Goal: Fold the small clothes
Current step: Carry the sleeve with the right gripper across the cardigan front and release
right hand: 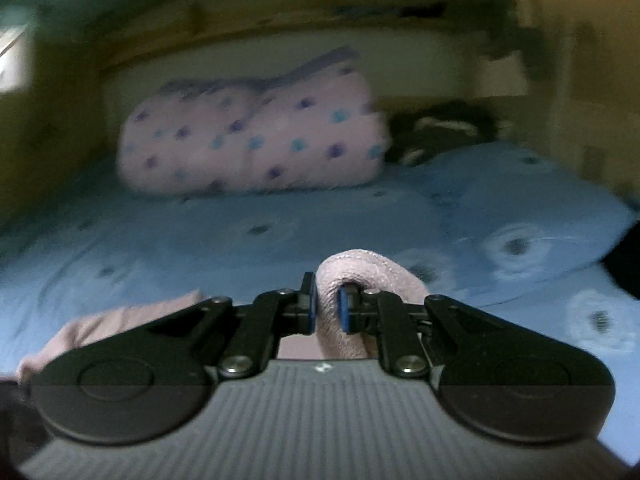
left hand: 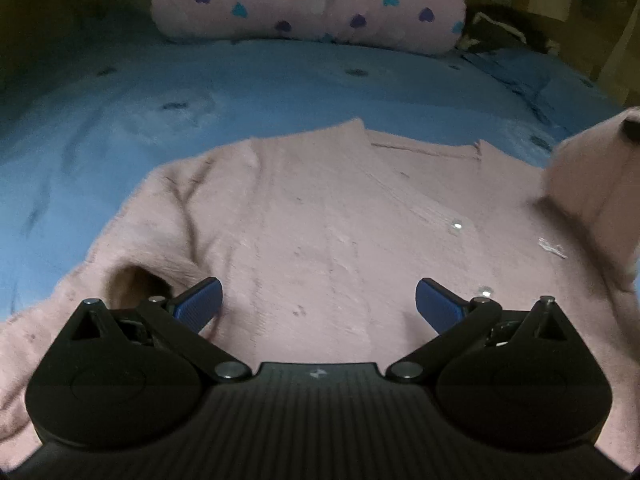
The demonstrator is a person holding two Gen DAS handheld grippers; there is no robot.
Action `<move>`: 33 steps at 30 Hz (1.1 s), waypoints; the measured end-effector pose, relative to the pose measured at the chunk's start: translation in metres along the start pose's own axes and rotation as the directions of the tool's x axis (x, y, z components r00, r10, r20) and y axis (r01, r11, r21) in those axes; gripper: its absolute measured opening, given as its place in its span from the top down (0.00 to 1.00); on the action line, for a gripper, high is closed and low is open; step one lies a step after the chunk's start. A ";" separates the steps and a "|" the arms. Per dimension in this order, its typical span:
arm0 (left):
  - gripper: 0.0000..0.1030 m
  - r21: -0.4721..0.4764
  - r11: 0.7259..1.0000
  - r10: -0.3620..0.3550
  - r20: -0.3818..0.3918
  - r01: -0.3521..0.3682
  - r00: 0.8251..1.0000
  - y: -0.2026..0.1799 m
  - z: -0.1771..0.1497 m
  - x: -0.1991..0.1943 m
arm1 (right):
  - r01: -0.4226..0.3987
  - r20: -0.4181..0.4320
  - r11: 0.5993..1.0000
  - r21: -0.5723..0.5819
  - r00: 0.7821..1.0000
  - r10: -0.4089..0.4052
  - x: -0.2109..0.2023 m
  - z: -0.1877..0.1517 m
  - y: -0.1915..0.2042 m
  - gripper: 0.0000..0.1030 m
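Observation:
A small pale pink fuzzy sweater (left hand: 320,208) lies spread flat on the blue bedsheet (left hand: 120,100), neckline away from me. My left gripper (left hand: 318,304) is open and empty, low over the sweater's lower body, with a sleeve cuff opening by its left finger. My right gripper (right hand: 327,308) is shut on a fold of the pink sweater (right hand: 360,276), its right sleeve, and holds it lifted off the bed. In the left wrist view that raised sleeve (left hand: 592,184) shows at the right edge, with a dark part of the right gripper at its top.
A rolled pink blanket (left hand: 312,4) with blue and purple hearts lies at the head of the bed, also in the right wrist view (right hand: 256,140). A dark bundle (left hand: 500,28) sits to its right. A blue pillow (right hand: 520,216) lies at the right. Walls surround the bed.

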State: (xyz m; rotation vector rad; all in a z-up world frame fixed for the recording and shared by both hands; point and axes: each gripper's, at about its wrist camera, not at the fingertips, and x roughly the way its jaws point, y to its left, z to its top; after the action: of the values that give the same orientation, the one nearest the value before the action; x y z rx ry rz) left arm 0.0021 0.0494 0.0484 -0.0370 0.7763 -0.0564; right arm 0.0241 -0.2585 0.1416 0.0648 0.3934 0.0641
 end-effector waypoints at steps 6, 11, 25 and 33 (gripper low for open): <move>0.00 -0.027 1.000 0.003 -0.020 -0.003 1.000 0.008 0.002 0.004 | -0.126 -0.125 0.992 -0.002 0.984 0.125 0.040 -0.045 0.040 0.86; 0.00 -0.028 0.999 0.027 -0.027 -0.027 0.999 0.007 0.003 0.012 | -0.214 -0.214 0.977 -0.008 0.955 0.207 0.060 -0.076 0.061 0.85; 0.00 0.024 0.999 0.046 0.017 -0.046 0.999 -0.004 -0.005 0.014 | -0.348 -0.269 0.937 0.020 0.901 0.340 0.029 -0.062 0.046 0.46; 0.00 0.073 0.997 0.020 0.043 -0.023 0.999 -0.028 -0.014 -0.003 | -0.250 -0.171 0.966 0.068 0.951 0.259 0.013 -0.050 -0.005 0.45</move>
State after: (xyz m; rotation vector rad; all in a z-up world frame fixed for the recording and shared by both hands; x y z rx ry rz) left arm -0.0112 0.0216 0.0419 0.0397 0.7316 -0.0639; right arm 0.0175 -0.2605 0.0905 0.1558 0.5653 0.3181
